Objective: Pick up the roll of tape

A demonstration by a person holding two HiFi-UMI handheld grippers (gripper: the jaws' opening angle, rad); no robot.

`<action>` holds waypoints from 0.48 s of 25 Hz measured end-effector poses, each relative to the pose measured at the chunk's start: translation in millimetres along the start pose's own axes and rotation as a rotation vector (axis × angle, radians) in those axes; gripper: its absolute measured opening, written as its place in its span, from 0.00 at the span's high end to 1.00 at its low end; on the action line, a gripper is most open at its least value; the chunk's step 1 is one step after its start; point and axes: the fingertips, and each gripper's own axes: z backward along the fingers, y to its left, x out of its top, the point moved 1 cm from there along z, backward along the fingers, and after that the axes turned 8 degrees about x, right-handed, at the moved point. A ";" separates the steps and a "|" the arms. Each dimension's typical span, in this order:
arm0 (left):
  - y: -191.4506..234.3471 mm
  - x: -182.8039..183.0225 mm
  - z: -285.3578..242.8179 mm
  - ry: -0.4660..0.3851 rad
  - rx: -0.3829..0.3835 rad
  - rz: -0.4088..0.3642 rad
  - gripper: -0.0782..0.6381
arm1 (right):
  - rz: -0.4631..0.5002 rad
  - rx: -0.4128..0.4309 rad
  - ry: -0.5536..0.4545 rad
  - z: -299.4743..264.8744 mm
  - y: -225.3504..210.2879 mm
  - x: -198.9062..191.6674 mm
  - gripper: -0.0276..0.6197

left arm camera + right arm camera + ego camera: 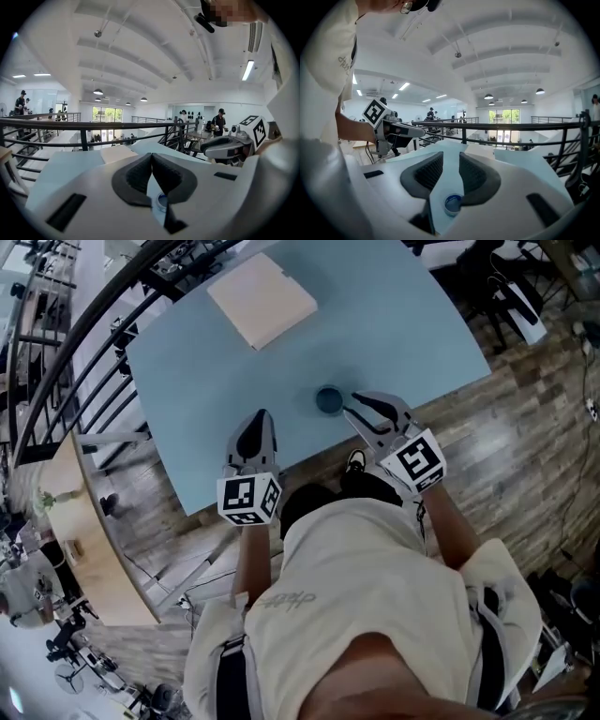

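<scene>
The small dark-blue roll of tape (329,399) lies flat, hole upward, on the pale blue tabletop (403,324), towards its near edge. Being round, it offers no long axis to line up with.

The right gripper (367,407) is the nearer: its tips sit just right of the roll, jaws parted with nothing between them. In the right gripper view the roll (453,203) shows low in the gap, so the claw probably needs to tip down and shift left.

The left gripper (259,423) hangs further left, jaws pressed together and empty.

A flat beige box (262,298) lies at the far side, well apart. A black metal railing (84,362) runs along the left. Nothing blocks the way.
</scene>
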 end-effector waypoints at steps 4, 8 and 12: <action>7.3 -4.3 -1.5 0.011 0.040 0.017 0.86 | 0.002 0.055 0.027 -16.0 -4.2 -1.6 0.78; 20.3 -2.4 -4.5 0.003 0.059 0.028 0.86 | -0.063 0.093 0.024 -34.0 -10.0 -10.3 0.78; 39.7 0.2 -9.8 -0.010 0.049 0.039 0.86 | -0.069 0.076 0.050 -50.2 -14.9 -12.9 0.78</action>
